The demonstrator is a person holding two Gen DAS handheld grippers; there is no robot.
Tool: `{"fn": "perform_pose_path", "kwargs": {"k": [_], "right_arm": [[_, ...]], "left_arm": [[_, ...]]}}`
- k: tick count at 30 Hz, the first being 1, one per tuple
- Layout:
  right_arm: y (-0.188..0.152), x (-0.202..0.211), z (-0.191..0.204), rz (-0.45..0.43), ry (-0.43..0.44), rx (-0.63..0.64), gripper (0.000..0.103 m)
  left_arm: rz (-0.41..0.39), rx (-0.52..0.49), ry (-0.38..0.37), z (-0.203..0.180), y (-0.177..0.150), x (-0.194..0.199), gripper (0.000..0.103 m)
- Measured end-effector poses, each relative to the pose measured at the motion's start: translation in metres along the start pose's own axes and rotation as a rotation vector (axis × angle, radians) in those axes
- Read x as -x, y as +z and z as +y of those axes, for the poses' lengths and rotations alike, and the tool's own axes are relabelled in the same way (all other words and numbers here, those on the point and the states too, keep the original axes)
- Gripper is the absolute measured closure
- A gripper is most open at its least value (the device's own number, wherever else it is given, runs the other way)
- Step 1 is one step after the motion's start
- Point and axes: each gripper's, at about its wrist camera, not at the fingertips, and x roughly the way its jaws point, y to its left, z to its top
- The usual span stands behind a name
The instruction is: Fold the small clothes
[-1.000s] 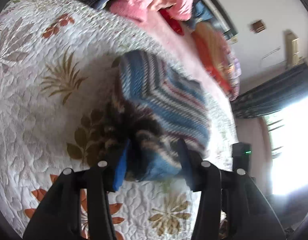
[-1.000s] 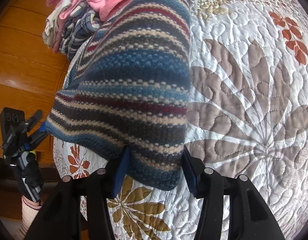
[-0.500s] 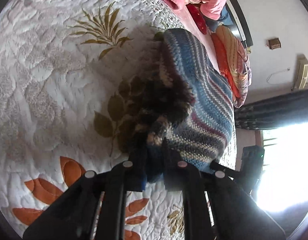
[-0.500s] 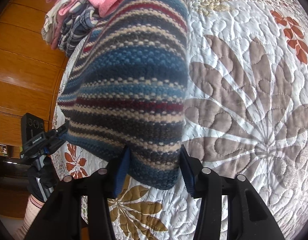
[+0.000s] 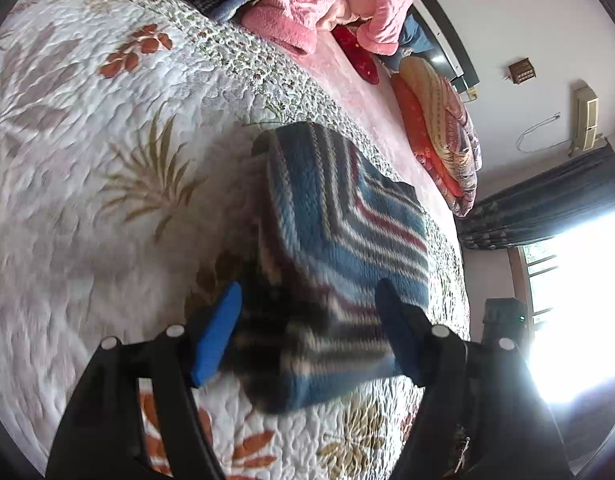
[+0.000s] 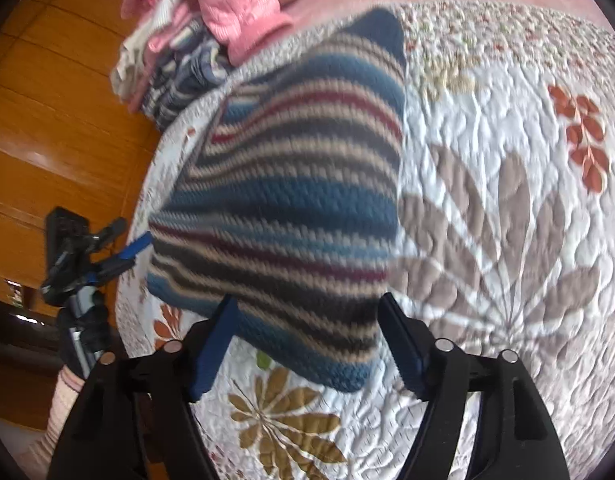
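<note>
On the quilted bedspread (image 5: 107,152), printed with leaves and flowers, lies a folded striped knit garment (image 5: 339,240) in blue, dark, cream and red bands. In the left wrist view, the left gripper (image 5: 307,328) stands with its blue-padded jaws spread wide on either side of the garment's near edge, released and gripping nothing; the knit is blurred there, so contact with the pads cannot be judged. Beyond the garment, a heap of pink and plaid clothes (image 5: 307,4) sits at the far end of the bed, and rolled orange bedding (image 5: 435,128) lies to the right. In the right wrist view, the right gripper (image 6: 307,344) is likewise spread apart, its jaws flanking the garment's (image 6: 291,208) near corner without clamping it. At far left there, a gloved hand (image 6: 87,332) holds the other gripper beside the bed.
</note>
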Motion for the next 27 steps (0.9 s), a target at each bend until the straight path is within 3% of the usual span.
{"fn": "perform_pose_path", "kwargs": {"k": [6,9,15,21,24,27], "right_arm": [[0.025,-0.004,-0.01,-0.014,0.025,-0.026,0.02],[0.036,-0.016,-0.017,-0.002,0.056,-0.054,0.017],[0.049,-0.042,-0.032,0.021,0.1,-0.081,0.013],[0.057,-0.063,-0.04,0.035,0.191,-0.11,0.006],[0.061,-0.074,-0.043,0.042,0.228,-0.142,0.007],[0.061,-0.073,-0.039,0.037,0.204,-0.134,0.02]], "left_arm": [[0.075,0.013,-0.018,0.019,0.027,-0.04,0.033],[0.117,0.028,-0.076,0.027,0.035,-0.06,0.034],[0.226,-0.077,-0.101,0.012,0.039,-0.102,0.031],[0.28,-0.12,-0.109,-0.001,0.041,-0.124,0.029],[0.28,-0.131,-0.077,-0.003,0.038,-0.129,0.037],[0.261,-0.106,-0.084,-0.004,0.033,-0.126,0.05]]}}
